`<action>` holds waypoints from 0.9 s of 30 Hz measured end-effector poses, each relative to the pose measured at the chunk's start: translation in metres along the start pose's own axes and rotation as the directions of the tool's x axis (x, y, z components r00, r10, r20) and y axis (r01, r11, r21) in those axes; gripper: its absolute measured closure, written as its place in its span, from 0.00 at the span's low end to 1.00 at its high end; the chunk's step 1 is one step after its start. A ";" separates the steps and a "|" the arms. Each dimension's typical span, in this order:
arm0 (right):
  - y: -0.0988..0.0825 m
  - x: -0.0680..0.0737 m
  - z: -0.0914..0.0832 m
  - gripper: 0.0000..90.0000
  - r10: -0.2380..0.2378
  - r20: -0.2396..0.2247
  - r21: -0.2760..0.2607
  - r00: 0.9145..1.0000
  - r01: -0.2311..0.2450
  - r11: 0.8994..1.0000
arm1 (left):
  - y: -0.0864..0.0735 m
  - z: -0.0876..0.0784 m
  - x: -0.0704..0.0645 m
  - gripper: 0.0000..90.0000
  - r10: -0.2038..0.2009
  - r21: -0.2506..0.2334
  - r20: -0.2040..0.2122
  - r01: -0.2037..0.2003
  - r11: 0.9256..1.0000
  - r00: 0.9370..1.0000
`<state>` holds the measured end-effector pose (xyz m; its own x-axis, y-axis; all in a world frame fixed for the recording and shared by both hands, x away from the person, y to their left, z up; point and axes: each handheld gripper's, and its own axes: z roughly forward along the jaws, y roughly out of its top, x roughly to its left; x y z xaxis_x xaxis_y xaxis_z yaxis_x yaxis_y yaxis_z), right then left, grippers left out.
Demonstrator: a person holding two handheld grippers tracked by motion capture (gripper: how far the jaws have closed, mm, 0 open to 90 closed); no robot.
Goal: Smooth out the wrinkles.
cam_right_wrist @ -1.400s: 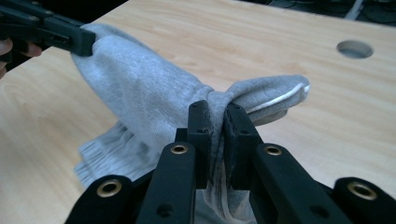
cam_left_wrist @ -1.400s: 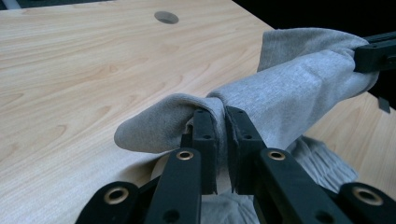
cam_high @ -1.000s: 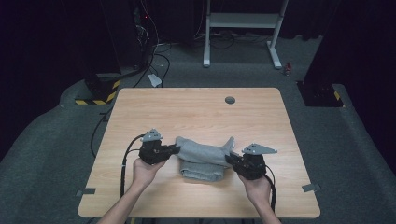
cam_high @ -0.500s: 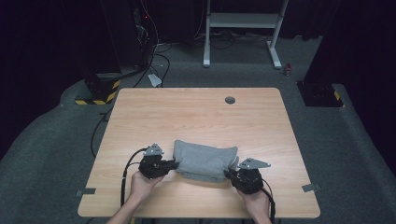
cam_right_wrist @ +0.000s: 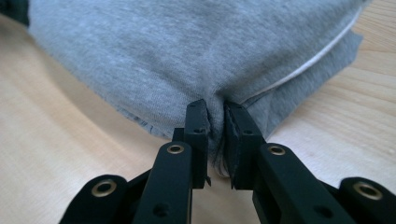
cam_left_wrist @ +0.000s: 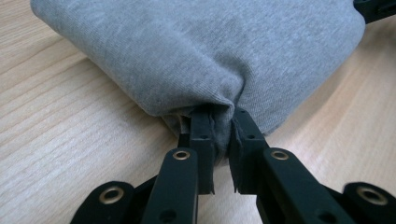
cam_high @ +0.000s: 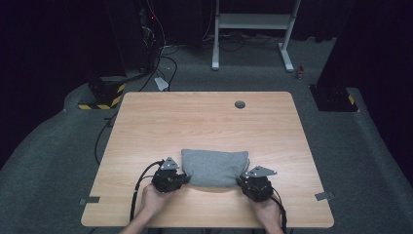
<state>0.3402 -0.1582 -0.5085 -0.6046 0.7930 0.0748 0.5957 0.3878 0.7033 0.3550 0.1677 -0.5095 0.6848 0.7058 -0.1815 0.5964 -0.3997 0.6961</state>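
Light wood table (cam_high: 204, 122) with a small round grey grommet (cam_high: 239, 104) near its far edge, sitting on grey carpet (cam_high: 360, 161); room beyond is dark. White metal stand (cam_high: 253, 29) at the back, black cables (cam_high: 165, 61) trailing across the floor. Yellow-black hazard-striped block (cam_high: 104, 95) off the table's far left corner, grey tape tabs (cam_high: 324, 196) at the near corners.

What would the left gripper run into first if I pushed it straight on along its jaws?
The left gripper is already shut on the grey folded cloth, so it would bunch that cloth at once. Beyond it, the right gripper seems roughly in line, though depth is unclear.
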 end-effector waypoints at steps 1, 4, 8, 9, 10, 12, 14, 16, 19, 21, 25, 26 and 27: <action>0.002 -0.003 0.002 0.89 0.009 0.004 0.000 1.000 -0.009 1.000 | 0.001 0.002 0.000 0.90 0.003 -0.002 -0.005 -0.003 1.000 1.000; 0.007 -0.009 0.006 0.89 0.011 0.036 0.003 0.999 -0.011 1.000 | 0.004 0.009 0.002 0.90 -0.006 -0.014 -0.009 0.006 1.000 1.000; 0.013 -0.018 0.011 0.89 0.011 0.074 0.007 0.997 -0.012 1.000 | 0.010 0.018 0.007 0.89 -0.023 -0.018 -0.025 0.022 1.000 0.999; 0.015 -0.020 0.013 0.89 0.016 0.084 0.006 0.996 -0.017 1.000 | 0.011 0.020 0.008 0.89 -0.027 -0.021 -0.028 0.026 0.999 0.999; 0.016 -0.022 0.014 0.89 0.018 0.092 0.002 0.996 -0.018 1.000 | 0.012 0.020 0.008 0.89 -0.019 -0.019 -0.037 0.019 1.000 0.999; 0.017 -0.027 0.017 0.89 0.040 0.089 -0.008 0.995 -0.039 0.999 | 0.015 0.022 0.007 0.89 -0.014 -0.016 -0.054 0.013 1.000 0.998; 0.020 -0.029 0.019 0.89 0.040 0.094 -0.003 0.995 -0.040 0.999 | 0.016 0.024 0.007 0.89 -0.016 -0.015 -0.068 0.015 1.000 0.998; 0.024 -0.029 0.021 0.89 0.020 0.109 0.012 0.994 -0.022 1.000 | 0.017 0.025 0.008 0.89 -0.025 -0.021 -0.072 0.024 1.000 0.997; 0.028 -0.032 0.023 0.89 0.015 0.116 0.020 0.993 -0.018 1.000 | 0.018 0.026 0.008 0.89 -0.035 -0.024 -0.077 0.033 0.999 0.996; 0.029 -0.033 0.025 0.88 0.019 0.118 0.017 0.993 -0.021 1.000 | 0.018 0.026 0.008 0.88 -0.042 -0.026 -0.076 0.040 0.999 0.996; 0.031 -0.033 0.024 0.83 0.048 0.110 0.023 0.993 -0.050 0.998 | 0.021 0.023 0.005 0.73 -0.049 -0.004 -0.060 0.048 0.999 0.997; 0.031 -0.034 0.022 0.79 0.047 0.111 0.021 0.993 -0.050 0.999 | 0.021 0.022 0.004 0.68 -0.053 -0.006 -0.054 0.053 0.999 0.997; 0.031 -0.033 0.020 0.77 0.055 0.112 0.019 0.992 -0.058 0.998 | 0.022 0.019 0.003 0.65 -0.053 -0.010 -0.050 0.053 0.999 0.997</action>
<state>0.3896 -0.1633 -0.5035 -0.5074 0.8610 0.0338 0.6399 0.3502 0.6841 0.3784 0.1500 -0.5081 0.6303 0.7545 -0.1830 0.6276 -0.3564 0.6922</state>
